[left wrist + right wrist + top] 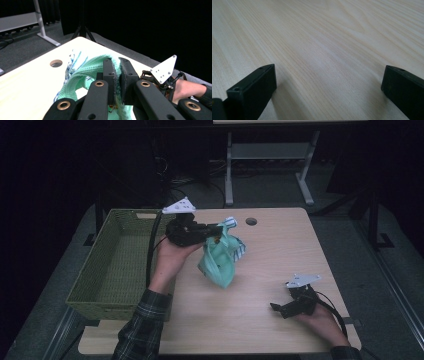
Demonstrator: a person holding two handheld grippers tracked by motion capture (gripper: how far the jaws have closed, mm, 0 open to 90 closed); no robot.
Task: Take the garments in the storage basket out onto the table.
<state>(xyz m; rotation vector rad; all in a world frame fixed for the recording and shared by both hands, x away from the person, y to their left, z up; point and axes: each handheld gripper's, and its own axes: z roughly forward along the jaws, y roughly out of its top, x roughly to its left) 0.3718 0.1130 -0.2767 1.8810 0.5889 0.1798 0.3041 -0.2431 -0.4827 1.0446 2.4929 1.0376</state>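
Observation:
A mint-green cloth (219,262) with a blue-and-white striped edge hangs bunched above the middle of the wooden table (280,260). My left gripper (220,229) is shut on its top fold. In the left gripper view the two black jaws pinch the green cloth (80,75) between their pads, and the left gripper (118,75) points across the table. My right gripper (278,309) rests low near the table's front right, held in a hand. In the right gripper view its jaws stand wide apart over bare wood, and the right gripper (329,92) holds nothing.
A green woven basket (95,270) stands along the table's left side, right beside the left forearm. A round cable hole (251,221) sits near the far edge. Metal desk legs (229,170) and cables stand on the dark floor behind the table.

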